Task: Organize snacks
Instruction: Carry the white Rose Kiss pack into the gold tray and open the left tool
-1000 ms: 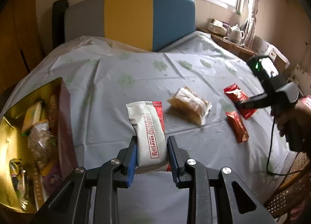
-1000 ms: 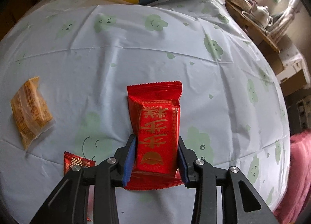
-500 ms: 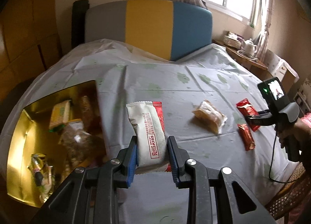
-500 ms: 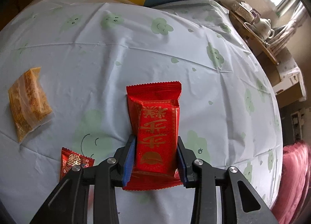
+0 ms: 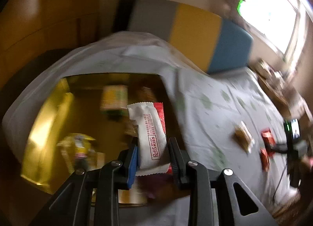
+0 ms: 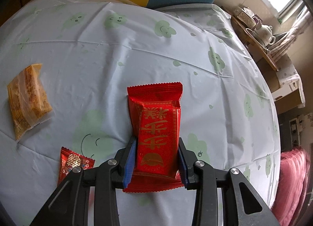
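My left gripper [image 5: 152,145] is shut on a white and red snack packet [image 5: 149,130] and holds it over the gold box [image 5: 45,120], which holds several snacks. My right gripper [image 6: 156,147] is shut on a red snack packet [image 6: 156,128] above the tablecloth. In the right wrist view an orange clear-wrapped snack [image 6: 27,100] lies at the left and a small red packet [image 6: 72,163] lies near my left finger. The left wrist view is blurred; it shows the right gripper [image 5: 273,143] far right with the orange snack [image 5: 243,136] near it.
The table has a pale cloth with green flower faces [image 6: 137,40]. A grey, yellow and blue chair back [image 5: 195,30] stands behind it. A side shelf with a teapot [image 6: 266,32] is at the right. A pink cushion [image 6: 291,183] sits at the table's near right.
My left gripper has swung left with the white packet, from above the cloth to above the gold box. The right gripper has lifted slightly with the red packet.
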